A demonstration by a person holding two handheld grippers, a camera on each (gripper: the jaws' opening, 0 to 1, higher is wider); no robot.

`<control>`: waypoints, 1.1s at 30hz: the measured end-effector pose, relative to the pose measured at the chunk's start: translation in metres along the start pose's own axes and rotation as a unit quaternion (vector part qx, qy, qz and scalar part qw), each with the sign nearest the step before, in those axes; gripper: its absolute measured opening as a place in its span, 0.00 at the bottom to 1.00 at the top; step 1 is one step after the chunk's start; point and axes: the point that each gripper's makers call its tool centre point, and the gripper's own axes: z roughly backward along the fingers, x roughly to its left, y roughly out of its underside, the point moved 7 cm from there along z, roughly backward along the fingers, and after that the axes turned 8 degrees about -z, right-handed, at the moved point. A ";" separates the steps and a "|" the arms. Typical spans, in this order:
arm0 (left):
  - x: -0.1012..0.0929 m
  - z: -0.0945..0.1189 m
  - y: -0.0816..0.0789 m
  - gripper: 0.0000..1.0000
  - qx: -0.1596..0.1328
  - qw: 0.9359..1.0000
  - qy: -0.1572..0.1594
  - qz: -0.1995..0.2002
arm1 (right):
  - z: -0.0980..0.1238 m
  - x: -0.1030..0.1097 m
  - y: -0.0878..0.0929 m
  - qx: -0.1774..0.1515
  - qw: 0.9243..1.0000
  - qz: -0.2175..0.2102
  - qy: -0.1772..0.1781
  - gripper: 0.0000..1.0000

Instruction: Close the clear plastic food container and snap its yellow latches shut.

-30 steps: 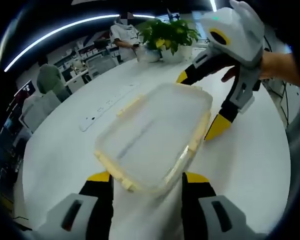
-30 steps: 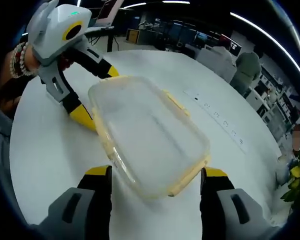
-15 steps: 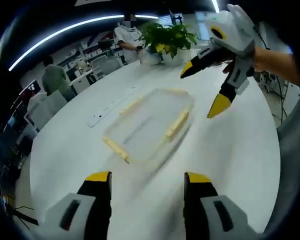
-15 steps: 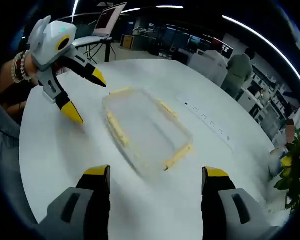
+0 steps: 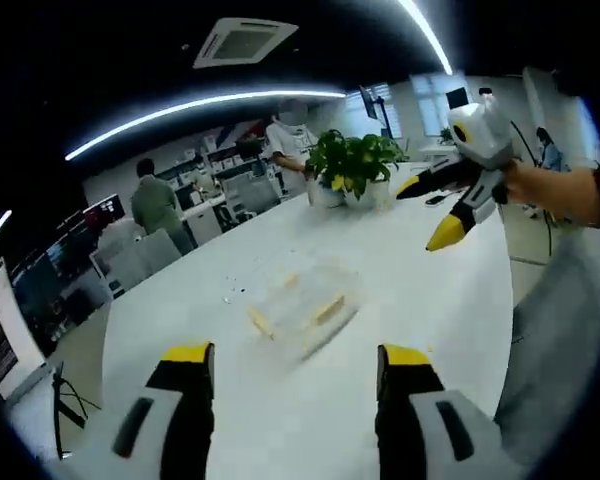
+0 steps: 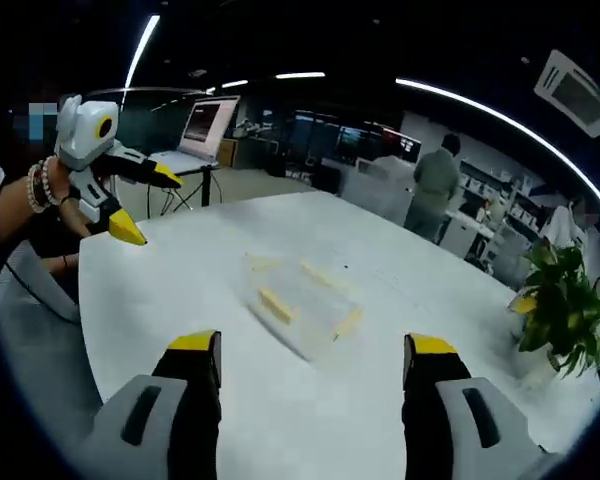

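Note:
The clear plastic container (image 5: 300, 305) with yellow latches lies flat on the round white table (image 5: 435, 300), small and blurred, with its lid on. Whether the latches are snapped down cannot be made out. My left gripper (image 5: 297, 355) hangs open well back from it, with nothing between its yellow-tipped jaws. The right gripper (image 5: 430, 210) is held up in the air at the far right, open and empty. In the right gripper view the container (image 6: 300, 295) sits mid-table ahead of the open right gripper (image 6: 312, 345), and the left gripper (image 6: 148, 205) is raised at the upper left, open.
A potted green plant (image 5: 355, 165) stands at the table's far edge, also seen as the plant (image 6: 560, 300) on the right. People stand among desks and screens behind. A laptop on a stand (image 6: 202, 125) is beyond the table. A person's arm with a bead bracelet (image 6: 35, 190) holds the left gripper.
Both grippers have pulled back and upward, away from the container, which stays flat on the table and now looks much smaller. Both remain open.

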 end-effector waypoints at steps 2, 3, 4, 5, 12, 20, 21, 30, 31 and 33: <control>-0.005 0.021 0.003 0.66 -0.001 1.000 -0.008 -0.011 | 0.018 0.006 0.001 -0.010 1.000 -0.011 0.006 0.73; -0.007 0.029 0.005 0.66 0.000 1.000 -0.010 -0.014 | 0.025 0.008 0.002 -0.014 1.000 -0.013 0.010 0.72; -0.008 0.037 0.006 0.66 -0.002 1.000 -0.016 -0.013 | 0.031 0.011 0.003 -0.021 1.000 -0.016 0.014 0.72; -0.009 0.048 0.009 0.67 -0.008 1.000 -0.024 -0.012 | 0.040 0.016 0.004 -0.034 0.999 -0.022 0.017 0.72; -0.027 0.099 0.041 0.76 -0.050 0.997 -0.036 0.039 | 0.083 0.054 0.019 -0.127 0.991 -0.040 0.014 0.83; -0.052 0.129 0.074 0.99 -0.085 0.988 -0.098 0.080 | 0.097 0.082 0.038 -0.144 0.987 -0.073 0.016 0.89; -0.054 0.129 0.080 0.99 -0.073 0.989 -0.094 0.088 | 0.097 0.083 0.043 -0.130 0.989 -0.061 0.022 0.89; -0.063 0.127 0.089 0.99 -0.117 0.954 -0.073 0.265 | 0.098 0.081 0.085 -0.092 0.989 -0.102 0.057 0.95; -0.068 0.125 0.088 0.99 -0.121 0.954 -0.062 0.266 | 0.097 0.082 0.090 -0.092 0.988 -0.110 0.059 0.95; -0.072 0.123 0.085 0.99 -0.132 0.950 -0.061 0.276 | 0.091 0.086 0.099 -0.080 0.988 -0.114 0.063 0.99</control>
